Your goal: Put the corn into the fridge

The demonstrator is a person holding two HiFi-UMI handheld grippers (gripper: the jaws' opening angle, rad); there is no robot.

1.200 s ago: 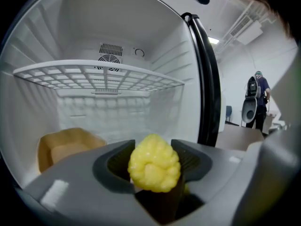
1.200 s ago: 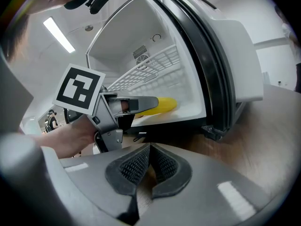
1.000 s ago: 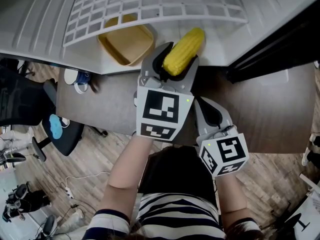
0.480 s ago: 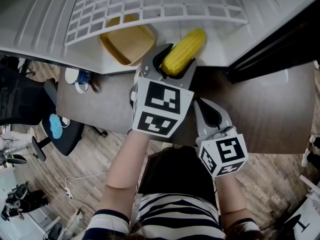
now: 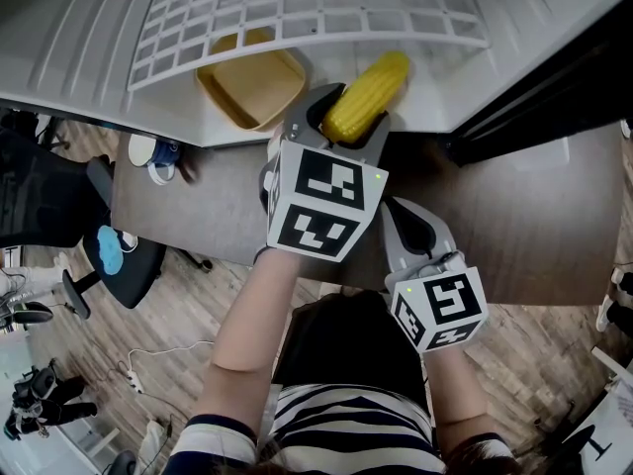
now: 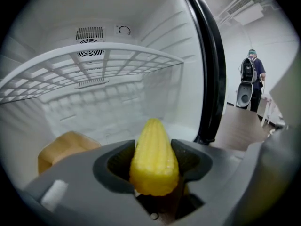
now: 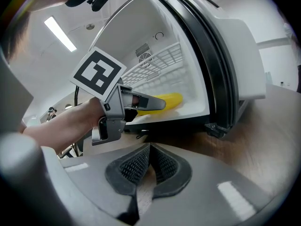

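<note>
A yellow corn cob [image 5: 366, 97] sits clamped between the jaws of my left gripper [image 5: 348, 117], its tip reaching over the white floor of the open fridge [image 5: 465, 77]. In the left gripper view the corn [image 6: 154, 158] points into the fridge, below the white wire shelf [image 6: 94, 69]. The right gripper view shows the corn [image 7: 162, 102] and the left gripper from the side at the fridge's mouth. My right gripper [image 5: 410, 228] hangs back below the left one, its jaws shut on nothing [image 7: 149, 166].
A tan tray [image 5: 249, 79] lies on the fridge floor left of the corn, under the wire shelf [image 5: 297, 8]. The open fridge door's black seal [image 7: 211, 65] stands at the right. A brown table [image 5: 524, 216] lies beneath. A person [image 6: 250, 79] stands far off.
My left gripper has tilted slightly, its marker cube turning; the corn stays gripped at the fridge's mouth. The right gripper has barely moved.
</note>
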